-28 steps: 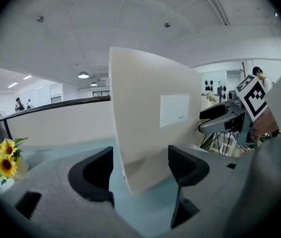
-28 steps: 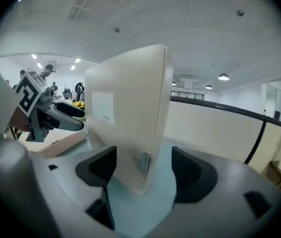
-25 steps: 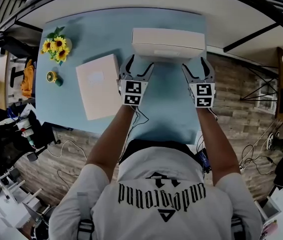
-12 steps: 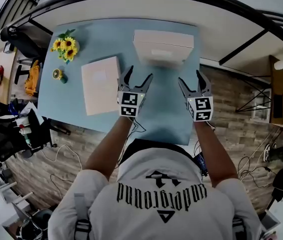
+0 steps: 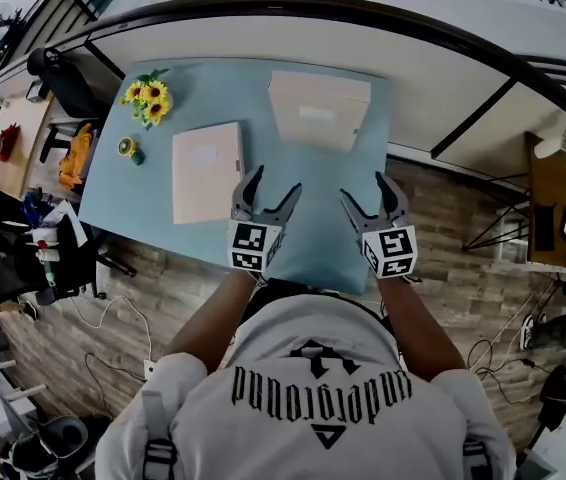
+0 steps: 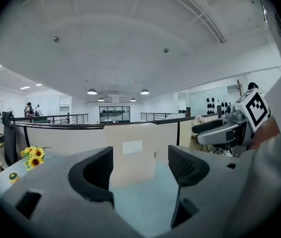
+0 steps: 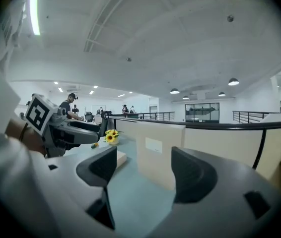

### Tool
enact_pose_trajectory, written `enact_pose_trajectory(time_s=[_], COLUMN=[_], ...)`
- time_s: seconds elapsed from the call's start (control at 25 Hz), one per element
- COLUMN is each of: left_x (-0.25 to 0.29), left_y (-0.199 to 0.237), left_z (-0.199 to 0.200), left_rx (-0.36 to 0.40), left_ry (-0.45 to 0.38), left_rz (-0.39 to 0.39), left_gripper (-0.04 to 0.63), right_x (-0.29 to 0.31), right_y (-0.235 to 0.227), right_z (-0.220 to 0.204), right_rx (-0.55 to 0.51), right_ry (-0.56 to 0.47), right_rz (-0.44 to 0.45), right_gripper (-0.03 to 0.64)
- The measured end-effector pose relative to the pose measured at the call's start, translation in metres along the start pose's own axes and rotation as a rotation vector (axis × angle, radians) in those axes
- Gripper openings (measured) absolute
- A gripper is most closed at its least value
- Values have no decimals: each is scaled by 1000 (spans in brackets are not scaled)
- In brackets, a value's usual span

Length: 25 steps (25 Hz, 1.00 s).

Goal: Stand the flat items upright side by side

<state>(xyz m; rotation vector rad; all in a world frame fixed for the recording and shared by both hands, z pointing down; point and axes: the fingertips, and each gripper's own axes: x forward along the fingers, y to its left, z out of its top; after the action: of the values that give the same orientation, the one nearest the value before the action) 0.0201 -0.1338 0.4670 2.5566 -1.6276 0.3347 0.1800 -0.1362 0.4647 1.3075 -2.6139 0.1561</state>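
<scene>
Head view, entry: left gripper [image 5: 274, 180] and right gripper [image 5: 365, 188], both over the near part of the pale blue table [image 5: 313, 223], jaws spread wide, nothing held; each gripper view shows bare pads framing only tabletop. Task items: standing box [image 5: 320, 108], beige and flat with a white label, upright on its edge at the far side of the table; lying box [image 5: 206, 171], of like make, flat on its face to the left, well apart from the first and near the front edge. Hazards, as judged: the standing box has no support on either face, so a nudge while its mate is set beside it would likely topple it; the lying box sits flush on a smooth top, so a jaw may fail to get under it and push it toward the edge instead. Other contents: sunflower posy [image 5: 148, 98] and small yellow trinket [image 5: 128, 149] at the far left corner. Surroundings: open office hall, black railing [image 5: 363, 13] behind the table, wood-look floor [image 5: 443, 218], round ceiling lamps, distant people at desks.
</scene>
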Motion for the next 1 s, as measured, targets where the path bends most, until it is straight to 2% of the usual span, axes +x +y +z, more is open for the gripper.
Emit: enact_pose_trajectory(time_s=[0.12, 0.4, 0.8, 1.0], left_x=[-22, -61, -107, -123], left_y=[-9, -17, 14, 35], left_z=[6, 0, 9, 6], left_rx=[-3, -5, 9, 41], left_ry=[-29, -24, -19, -21], left_rz=[24, 92, 196, 212], left_gripper=[356, 356, 356, 356], right_x=[-16, -29, -13, 1], right_y=[17, 53, 91, 112], right_z=[5, 9, 28, 33], right_rx=[15, -7, 1, -6], right_ry=[-19, -32, -69, -69], right_rz=[31, 134, 227, 250], right_gripper=[347, 341, 341, 341])
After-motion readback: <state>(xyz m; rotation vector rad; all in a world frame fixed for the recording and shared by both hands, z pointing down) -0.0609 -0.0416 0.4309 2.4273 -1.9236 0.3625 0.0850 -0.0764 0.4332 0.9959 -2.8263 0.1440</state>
